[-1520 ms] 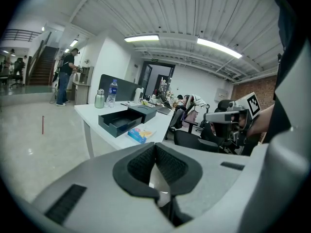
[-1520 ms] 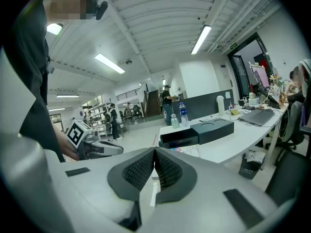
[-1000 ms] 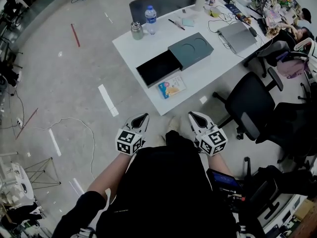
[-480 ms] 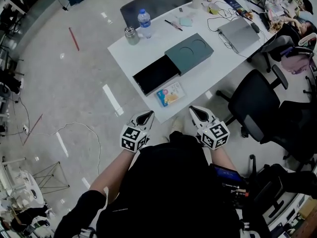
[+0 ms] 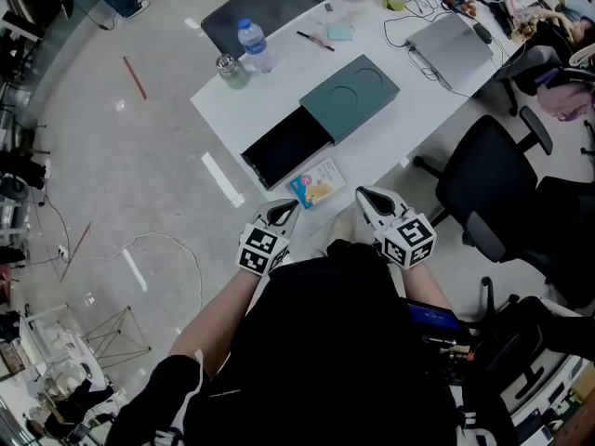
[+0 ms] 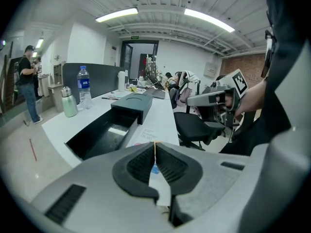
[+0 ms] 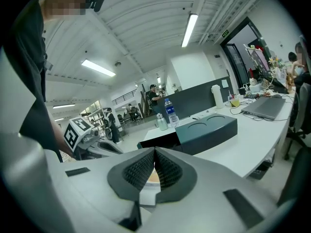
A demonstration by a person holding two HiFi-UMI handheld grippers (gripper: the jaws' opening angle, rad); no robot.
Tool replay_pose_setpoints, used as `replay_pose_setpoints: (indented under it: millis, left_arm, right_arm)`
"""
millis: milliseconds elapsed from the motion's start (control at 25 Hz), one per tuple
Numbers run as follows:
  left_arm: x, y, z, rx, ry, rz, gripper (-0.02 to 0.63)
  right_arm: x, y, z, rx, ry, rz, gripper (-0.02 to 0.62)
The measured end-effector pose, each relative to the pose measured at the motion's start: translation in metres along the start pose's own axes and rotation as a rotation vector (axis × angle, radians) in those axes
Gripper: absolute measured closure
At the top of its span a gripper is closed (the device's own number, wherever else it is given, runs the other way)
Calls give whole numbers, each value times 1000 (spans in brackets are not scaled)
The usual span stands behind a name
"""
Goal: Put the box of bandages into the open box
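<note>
The box of bandages lies flat on the white tabletop, close to its near edge and just beside the near corner of the open box. It sits ahead of both grippers and roughly between their lines, touched by neither. The left gripper hangs off the tabletop's edge, near the bandages, with its jaws pressed together on nothing. The right gripper is level with it on the other side, its jaws likewise closed and empty.

The head view alone gives the layout. The open box's black tray is slid out of a teal cover towards the person. A water bottle and a steel flask stand at the far left corner, a laptop lies far right, and an office chair stands off the right side.

In the left gripper view, the ribbed pads meet in a thin seam at the left gripper. The box of bandages shows only as a blue sliver in the gap under them. Beyond lies the depth of the open box, and the right gripper is held out to the side.

In the right gripper view, the right gripper has its pads closed in the same way. A cream and orange patch of the box of bandages peeps out below them. The teal cover is seen side-on, and the left gripper is at the left.
</note>
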State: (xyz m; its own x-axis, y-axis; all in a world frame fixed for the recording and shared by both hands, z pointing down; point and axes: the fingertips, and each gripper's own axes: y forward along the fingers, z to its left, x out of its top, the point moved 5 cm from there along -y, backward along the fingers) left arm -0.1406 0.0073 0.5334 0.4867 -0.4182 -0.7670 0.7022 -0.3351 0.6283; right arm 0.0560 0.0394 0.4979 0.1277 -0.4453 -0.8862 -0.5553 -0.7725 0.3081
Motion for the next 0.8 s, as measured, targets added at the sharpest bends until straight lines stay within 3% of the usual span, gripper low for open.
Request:
replay_pose_setpoints:
  millis: [280,480,800]
  left_arm:
    - [4,37,2,5,113,131,595]
    - [9,58,2,5,149,222,588]
    - [14,82,6,-3,192,361,377]
  right_arm:
    - [2,15,-23,29,23,9,569]
    - [2,21,-39,47,44,12,569]
    - [-1,30,-59,76,65,14,569]
